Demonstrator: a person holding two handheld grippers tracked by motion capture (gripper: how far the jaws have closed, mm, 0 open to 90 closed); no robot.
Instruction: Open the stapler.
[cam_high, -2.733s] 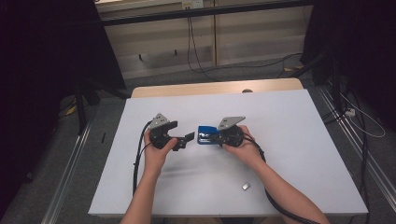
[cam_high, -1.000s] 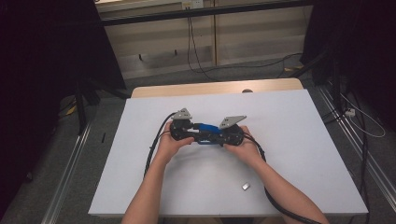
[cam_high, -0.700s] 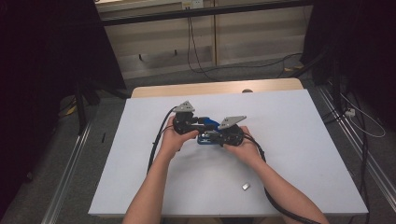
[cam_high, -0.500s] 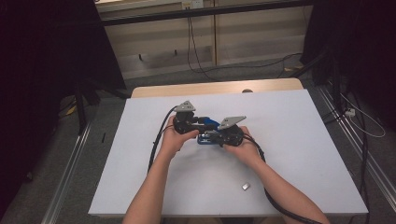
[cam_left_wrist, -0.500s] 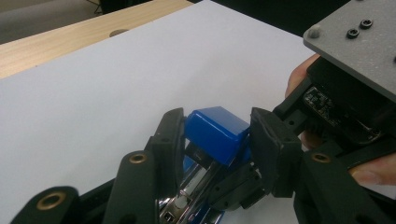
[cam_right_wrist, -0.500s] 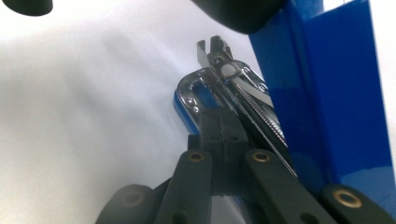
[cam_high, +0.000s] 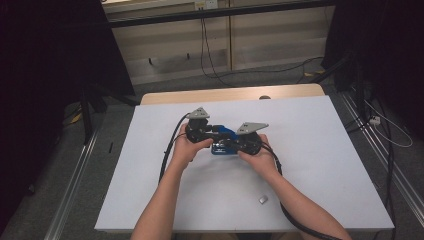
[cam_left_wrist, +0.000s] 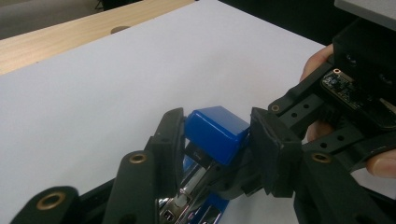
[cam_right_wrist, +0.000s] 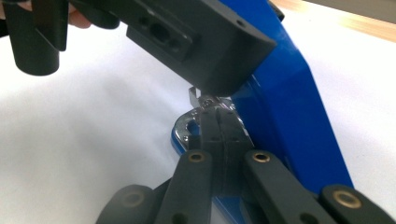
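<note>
The right tongs (cam_right_wrist: 219, 122) are pressed together on the metal magazine of the blue stapler (cam_right_wrist: 285, 107); the left tongs (cam_left_wrist: 217, 140) clamp its blue top. Held just above the table (cam_high: 325, 150), it could twist free if the hands pull unevenly.

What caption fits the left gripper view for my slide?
Left tool closes around the blue stapler's top end above the white table.

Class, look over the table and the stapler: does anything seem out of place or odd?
The blue stapler is hinged open, its metal magazine bared. A small grey piece lies alone on the white table, near its front edge.
</note>
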